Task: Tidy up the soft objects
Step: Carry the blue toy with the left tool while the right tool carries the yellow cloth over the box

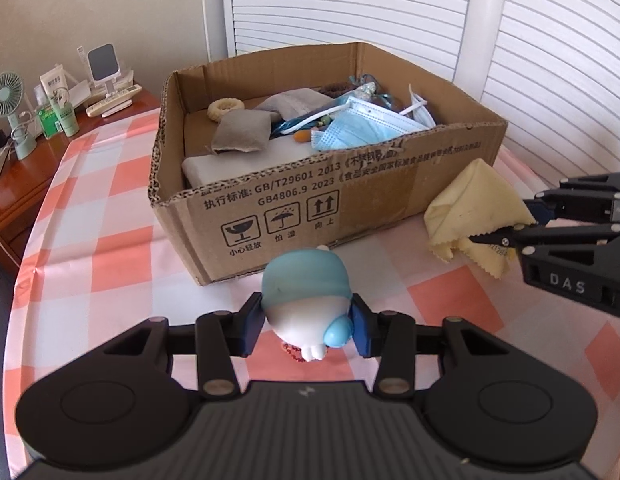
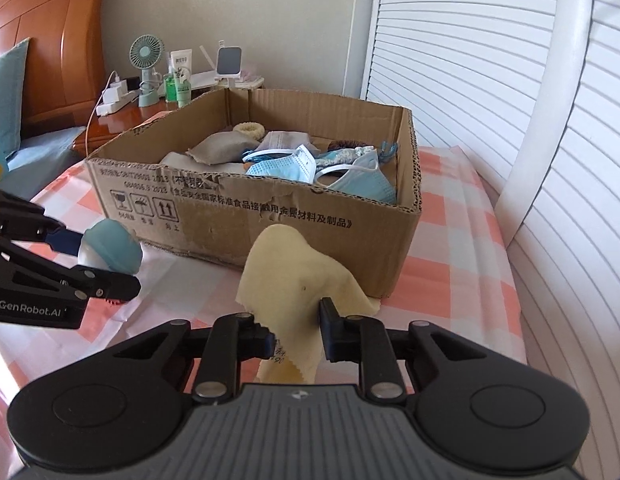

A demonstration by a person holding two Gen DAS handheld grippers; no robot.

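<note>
A blue-and-white soft toy [image 1: 304,284] hangs just above the pink checked cloth, in front of the cardboard box [image 1: 349,208]. My left gripper [image 1: 308,320] is shut on it, one pad on each side. In the right wrist view the same toy [image 2: 114,248] sits in the left gripper [image 2: 106,264] at the left edge. A pale yellow cloth [image 2: 294,268] rises in a peak against the box wall [image 2: 270,220], and my right gripper [image 2: 298,332] is shut on its lower fold. The left wrist view shows this yellow cloth [image 1: 469,204] pinched by the right gripper [image 1: 505,228].
The box holds face masks [image 1: 361,124], grey cloths [image 1: 240,132] and a hair ring [image 1: 226,108]. A wooden nightstand [image 1: 26,184] with a small fan [image 1: 8,100] and bottles stands at the left. White louvred doors [image 1: 349,4] rise behind the box.
</note>
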